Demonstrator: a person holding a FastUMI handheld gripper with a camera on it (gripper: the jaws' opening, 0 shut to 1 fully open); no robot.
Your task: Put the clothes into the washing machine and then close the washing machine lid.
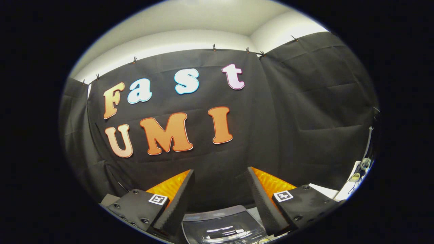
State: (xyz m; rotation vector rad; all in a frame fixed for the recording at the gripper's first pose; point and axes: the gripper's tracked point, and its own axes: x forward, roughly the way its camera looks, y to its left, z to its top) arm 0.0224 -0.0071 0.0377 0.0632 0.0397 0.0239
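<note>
The black cloth booth wall (305, 118) hangs beyond everything. Low down, the washing machine (223, 227) sits between the fingers, glossy lid shut. The gripper (220, 176) is spread wide, holding nothing.

The gripper (220, 179) is held with its fingers spread wide, nothing gripped between them; open air is left ahead up to the black cloth wall (305, 118); below the fingers, the washing machine lid (222, 227) is seen lying shut.
</note>
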